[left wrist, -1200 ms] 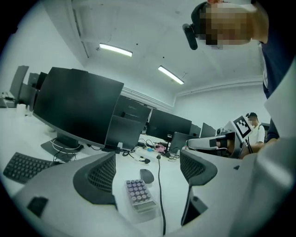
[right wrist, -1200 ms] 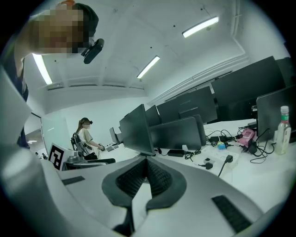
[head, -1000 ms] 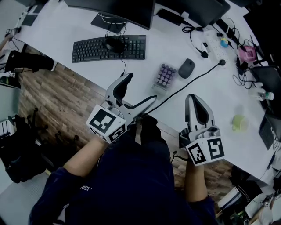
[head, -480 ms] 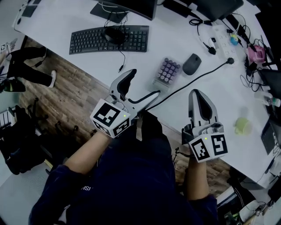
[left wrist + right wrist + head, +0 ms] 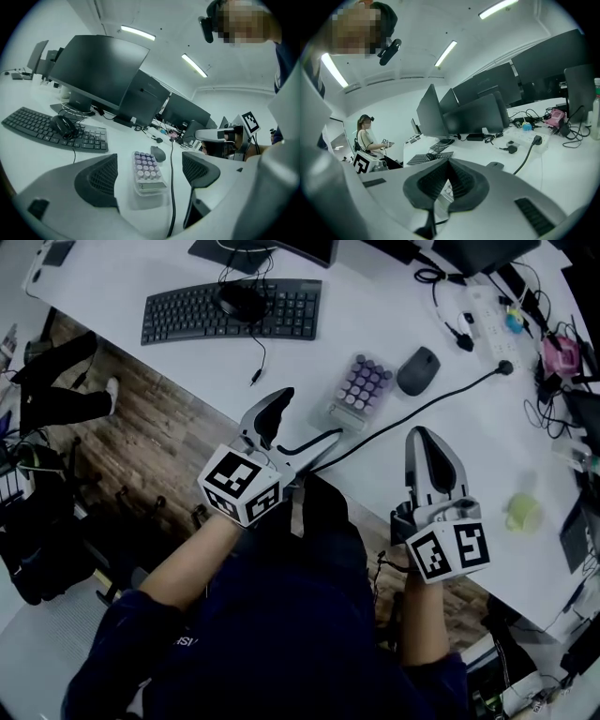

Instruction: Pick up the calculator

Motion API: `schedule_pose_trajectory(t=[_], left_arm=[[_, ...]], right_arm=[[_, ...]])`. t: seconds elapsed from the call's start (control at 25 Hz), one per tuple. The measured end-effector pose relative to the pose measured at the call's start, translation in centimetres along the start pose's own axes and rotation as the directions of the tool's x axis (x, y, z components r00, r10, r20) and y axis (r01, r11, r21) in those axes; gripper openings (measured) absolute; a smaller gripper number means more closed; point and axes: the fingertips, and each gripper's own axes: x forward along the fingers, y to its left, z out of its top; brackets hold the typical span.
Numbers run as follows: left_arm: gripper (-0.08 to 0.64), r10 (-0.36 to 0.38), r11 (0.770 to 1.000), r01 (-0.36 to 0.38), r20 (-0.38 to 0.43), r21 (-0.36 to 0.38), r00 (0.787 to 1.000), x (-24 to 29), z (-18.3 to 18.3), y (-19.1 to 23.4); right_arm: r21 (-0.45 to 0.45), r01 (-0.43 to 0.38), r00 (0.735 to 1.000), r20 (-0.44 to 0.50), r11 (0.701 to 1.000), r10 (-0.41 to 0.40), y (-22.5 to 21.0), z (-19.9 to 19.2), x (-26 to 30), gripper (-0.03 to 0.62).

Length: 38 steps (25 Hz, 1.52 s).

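The left tongs (image 5: 296, 431) are spread and empty, just near of the calculator (image 5: 362, 390) (purple keys), which lies flat on the white bench (image 5: 309, 357). The right tongs (image 5: 425, 448) are pressed together, empty.

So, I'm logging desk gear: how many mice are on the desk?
2: a black mouse sits on the keyboard, and a grey mouse lies beside the calculator. More could lie outside the view.

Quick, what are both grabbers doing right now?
Left gripper: open, empty; calculator lies ahead of it.
Right gripper: closed, holding nothing.
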Motion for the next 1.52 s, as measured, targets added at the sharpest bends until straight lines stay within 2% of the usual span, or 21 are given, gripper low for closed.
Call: schedule_pose_trajectory(t=[0.4, 0.6, 0.76, 0.92, 1.2, 1.32, 1.52], left_arm=[[0.422, -0.006, 0.996, 0.003, -0.036, -0.084, 0.999, 1.1, -2.3, 0.8], [0.422, -0.007, 0.988, -0.002, -0.054, -0.156, 0.999, 1.5, -3.5, 1.4], [0.422, -0.015, 0.973, 0.000, -0.062, -0.232, 0.998, 1.6, -4.4, 1.8], [0.422, -0.022, 0.936, 0.001, -0.057, -0.352, 0.998, 1.7, -5.2, 2.4], [0.422, -0.035, 0.921, 0.007, -0.066, -0.390, 0.997, 2.1, -5.8, 2.3], [0.422, -0.044, 0.893, 0.011, -0.062, -0.450, 0.997, 2.3, -6.0, 2.4], [0.420, -0.052, 0.809, 0.016, -0.045, -0.588, 0.998, 2.4, -6.4, 2.6]], right_arm=[[0.015, 0.002, 0.999, -0.033, 1.000, -0.001, -0.7, -1.6, 0.7, 0.003], [0.026, 0.007, 0.999, -0.044, 1.000, -0.006, -1.1, -2.3, 1.0, 0.003], [0.034, 0.014, 0.999, -0.050, 0.999, -0.012, -1.3, -2.8, 1.0, 0.003], [0.040, 0.019, 0.998, -0.054, 0.999, -0.017, -1.6, -3.1, 1.0, 0.003], [0.049, 0.025, 0.998, -0.056, 0.999, -0.022, -2.0, -3.5, 0.9, 0.003], [0.053, 0.026, 0.998, -0.058, 0.998, -0.023, -2.2, -3.6, 0.9, 0.003], [0.062, 0.029, 0.998, -0.056, 0.998, -0.026, -2.6, -3.8, 0.8, 0.003]])
